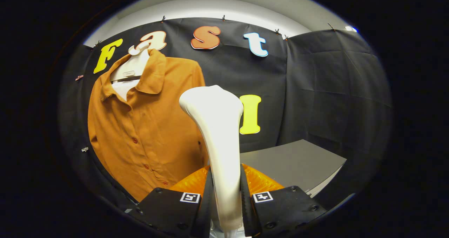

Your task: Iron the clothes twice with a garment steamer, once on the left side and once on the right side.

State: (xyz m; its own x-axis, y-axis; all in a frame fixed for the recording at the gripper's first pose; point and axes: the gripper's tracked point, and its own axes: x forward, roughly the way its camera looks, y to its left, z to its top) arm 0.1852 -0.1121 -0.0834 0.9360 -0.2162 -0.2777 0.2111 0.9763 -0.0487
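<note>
Gripper view: claw [226, 196]-clamped steamer [217, 125], shirt [147, 125] beyond

A cloth-walled recording booth: black drapes [326, 83] clipped up behind a grey table [298, 164].

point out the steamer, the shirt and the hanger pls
garment steamer [219, 139]: gripper view, on its white neck, held between the shut jaws.
shirt [154, 125]: gripper view, on the orange front panel right of the button row.
hanger [131, 67]: gripper view, on the white shoulder piece inside the open collar.
</note>
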